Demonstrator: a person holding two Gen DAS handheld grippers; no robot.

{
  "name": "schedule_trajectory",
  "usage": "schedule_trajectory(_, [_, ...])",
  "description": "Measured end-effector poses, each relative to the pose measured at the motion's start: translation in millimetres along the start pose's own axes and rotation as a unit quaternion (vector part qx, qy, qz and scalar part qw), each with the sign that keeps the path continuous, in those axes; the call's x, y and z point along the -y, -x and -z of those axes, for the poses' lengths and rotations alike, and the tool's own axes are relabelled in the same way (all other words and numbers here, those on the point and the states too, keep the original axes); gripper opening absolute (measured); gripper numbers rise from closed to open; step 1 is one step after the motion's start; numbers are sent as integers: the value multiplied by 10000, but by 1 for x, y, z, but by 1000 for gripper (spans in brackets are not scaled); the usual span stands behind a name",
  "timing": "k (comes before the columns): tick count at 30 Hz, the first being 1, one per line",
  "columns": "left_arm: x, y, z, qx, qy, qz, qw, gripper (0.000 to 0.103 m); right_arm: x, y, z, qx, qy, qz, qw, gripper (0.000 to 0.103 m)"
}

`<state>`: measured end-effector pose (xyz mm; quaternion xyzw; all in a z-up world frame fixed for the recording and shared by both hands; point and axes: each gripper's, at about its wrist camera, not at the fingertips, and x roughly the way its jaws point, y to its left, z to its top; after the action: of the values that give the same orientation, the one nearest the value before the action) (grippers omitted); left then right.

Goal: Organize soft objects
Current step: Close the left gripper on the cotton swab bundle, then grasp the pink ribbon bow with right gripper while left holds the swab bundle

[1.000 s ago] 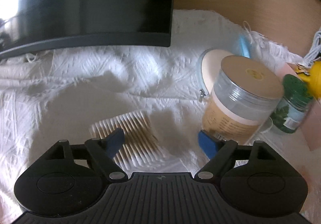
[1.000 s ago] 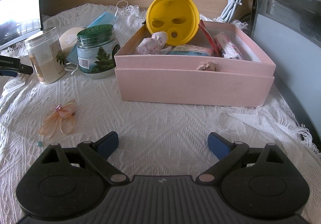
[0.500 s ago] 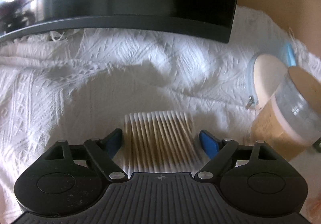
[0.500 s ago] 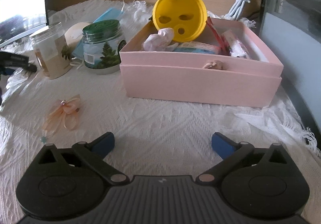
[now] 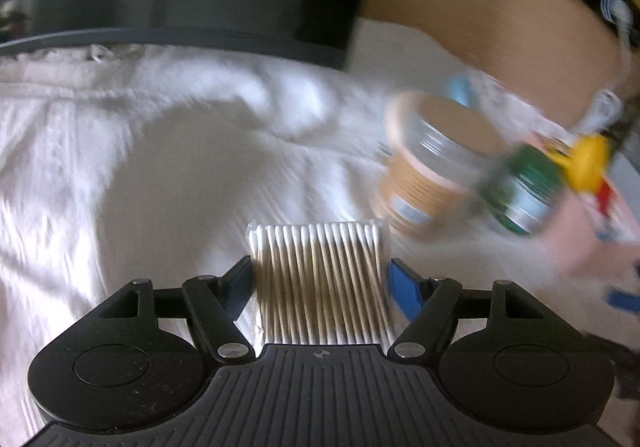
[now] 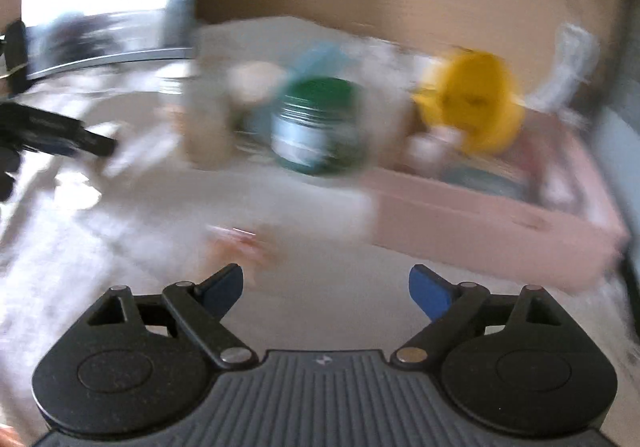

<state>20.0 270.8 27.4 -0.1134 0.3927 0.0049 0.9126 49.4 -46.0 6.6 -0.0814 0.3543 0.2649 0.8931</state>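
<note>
Gripping a clear packet of cotton swabs (image 5: 320, 279) between its blue pads, the left gripper (image 5: 320, 287) is seen closed on the packet's sides, lifted above the white lace cloth (image 5: 140, 167). Beyond the packet, to its right, a tan jar (image 5: 424, 183) and a green-lidded jar (image 5: 520, 187) are blurred. The right gripper (image 6: 326, 289) is held wide, its jaws closing on nothing. A peach ribbon bow (image 6: 240, 243) lies just ahead of it, nearer than the pink box (image 6: 480, 231).

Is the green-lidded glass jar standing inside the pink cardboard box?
No. In the right wrist view the green-lidded glass jar stands on the white cloth, beside the pink cardboard box, outside it.
</note>
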Motion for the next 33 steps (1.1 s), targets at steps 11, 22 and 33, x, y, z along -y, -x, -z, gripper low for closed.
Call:
schedule_trajectory(11, [34,29,36,-328,-67,607,9976,76,-27,-54,-15,-295,89,-89,9995,53])
schedule_trajectory(22, [78,20,35,-597,-656,1022,9908,76,0,19,-12,133,70,143,9998,17])
schedule_trajectory(33, [140,-2,32,-813,-1168,1553,9776,76,44,78,12,385,-334,1029,9934,16])
